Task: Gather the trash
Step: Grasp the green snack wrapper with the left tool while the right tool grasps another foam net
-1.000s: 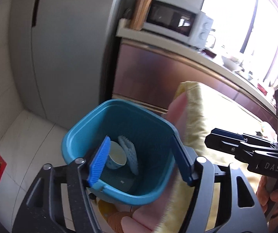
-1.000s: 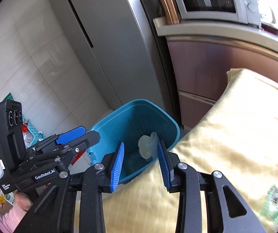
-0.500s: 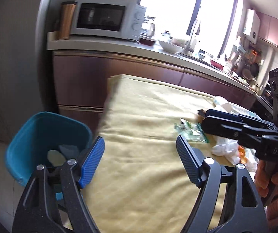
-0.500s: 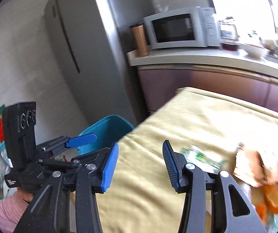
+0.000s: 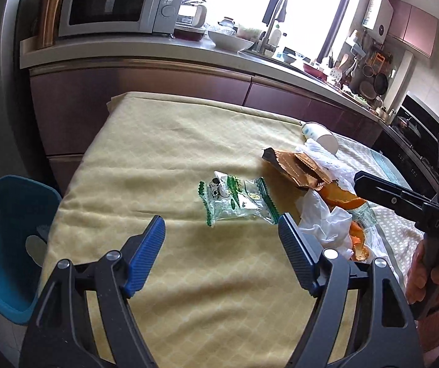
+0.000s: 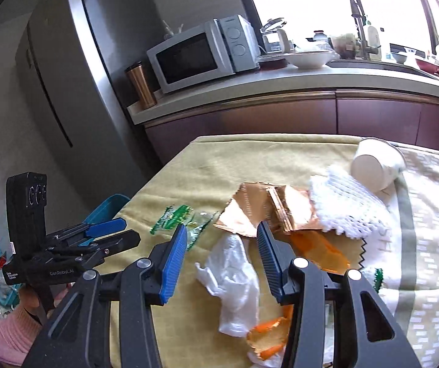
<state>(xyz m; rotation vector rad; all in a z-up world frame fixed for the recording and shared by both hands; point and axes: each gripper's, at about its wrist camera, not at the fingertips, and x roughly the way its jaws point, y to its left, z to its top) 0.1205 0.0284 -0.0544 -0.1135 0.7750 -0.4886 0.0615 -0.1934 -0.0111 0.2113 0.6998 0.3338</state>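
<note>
Trash lies on a table with a yellow cloth (image 5: pixel 164 153): a clear green-printed wrapper (image 5: pixel 236 201), a copper foil bag (image 5: pixel 296 165), an orange wrapper (image 6: pixel 317 250), a crumpled white plastic bag (image 6: pixel 235 279), white foam netting (image 6: pixel 348 205) and a tipped paper cup (image 6: pixel 373 165). My left gripper (image 5: pixel 221 233) is open and empty, just short of the green wrapper. My right gripper (image 6: pixel 221 245) is open and empty above the white bag. A blue bin (image 5: pixel 7 230) stands on the floor left of the table, with trash inside.
A counter (image 5: pixel 158 49) behind the table holds a microwave (image 5: pixel 118 3), a copper tumbler (image 6: pixel 141 84) and bowls. A grey fridge (image 6: pixel 75 70) stands to the left. A white patterned cloth (image 6: pixel 428 245) covers the table's right part.
Both grippers swung from the blue bin to the right, over the table, and now face the pile of trash. Both stay open and empty.
</note>
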